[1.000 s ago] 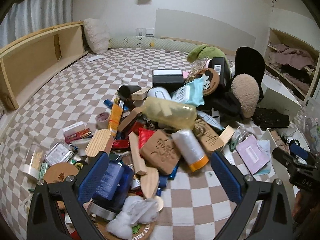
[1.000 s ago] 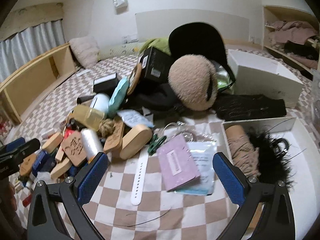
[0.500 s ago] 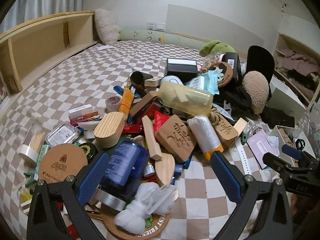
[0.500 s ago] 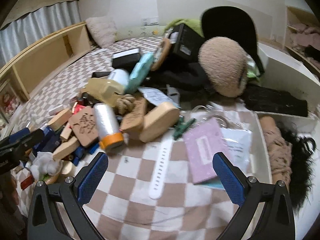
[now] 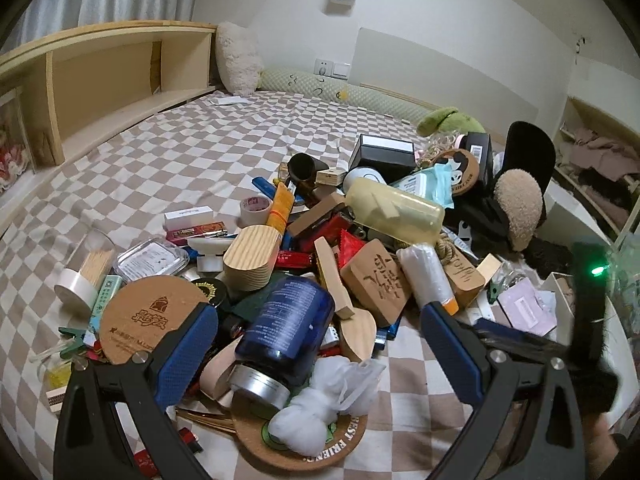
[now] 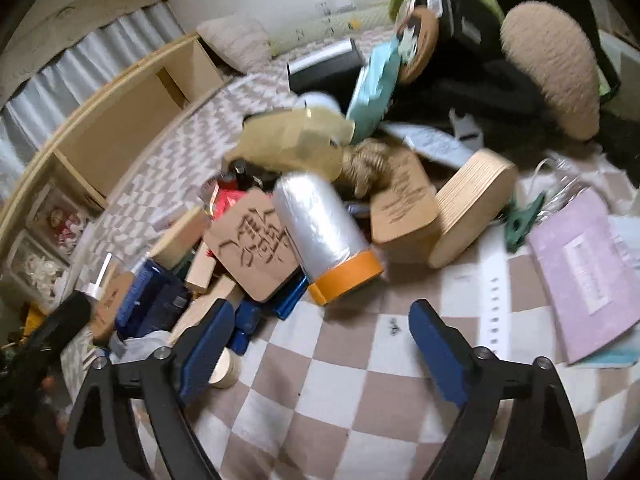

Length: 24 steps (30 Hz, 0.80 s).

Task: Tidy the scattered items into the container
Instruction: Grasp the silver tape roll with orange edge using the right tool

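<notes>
On the checkered bed (image 5: pixel 168 160), the blue bottle (image 5: pixel 286 326) lies between the wide, empty jaws of the left gripper (image 5: pixel 316 354), long axis toward the camera, silver cap nearest. The right gripper (image 6: pixel 320 342), jaws wide and empty, has swung left to face the orange-capped roll (image 6: pixel 326 232).

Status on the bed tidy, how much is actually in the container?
Barely started. Done: nothing that these views can confirm as put away. In hand: nothing; left gripper is open around the blue jar, right gripper open near the orange-capped roll. Left: nearly all, the pile is on the checkered bedspread.
</notes>
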### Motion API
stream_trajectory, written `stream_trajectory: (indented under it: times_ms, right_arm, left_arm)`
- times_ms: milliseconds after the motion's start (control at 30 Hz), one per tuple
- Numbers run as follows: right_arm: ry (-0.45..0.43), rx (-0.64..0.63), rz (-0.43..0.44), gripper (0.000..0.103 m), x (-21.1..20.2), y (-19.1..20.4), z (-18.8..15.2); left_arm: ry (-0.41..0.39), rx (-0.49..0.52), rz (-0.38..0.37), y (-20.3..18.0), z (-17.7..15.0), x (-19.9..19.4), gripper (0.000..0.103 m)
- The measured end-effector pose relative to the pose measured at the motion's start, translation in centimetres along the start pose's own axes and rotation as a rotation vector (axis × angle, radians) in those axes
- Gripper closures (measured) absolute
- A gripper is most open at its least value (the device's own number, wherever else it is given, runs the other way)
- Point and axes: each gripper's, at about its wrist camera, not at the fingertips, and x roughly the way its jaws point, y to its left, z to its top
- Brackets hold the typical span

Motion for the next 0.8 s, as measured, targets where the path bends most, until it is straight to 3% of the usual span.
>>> stream_trajectory:
  times_ms: [167,333,567,800]
  right_arm:
    - [-0.002,-0.022,-0.038,0.028,2.2,1.1,0.2]
    - [0.021,-0.1,-0.091,0.052,3.8,2.0,0.8]
    - [0.094,-0.36,-0.11,0.055,1.9,3.3,-0.3]
    - [0.243,-0.677,-0.1,0.056,-2.5,3.6,-3.8]
  left_arm:
    - [0.002,-0.006,-0.017,0.2,0.0,0.2,0.001]
    - [0.012,-0.003,-0.031,0.2,-0.2,0.7,0.001]
    - [0.015,-0.015,-0.05,0.3,-0.2,0.7,0.001]
    - [0.01,-0.021,-0.064,0.1,-0.2,0.5,0.001]
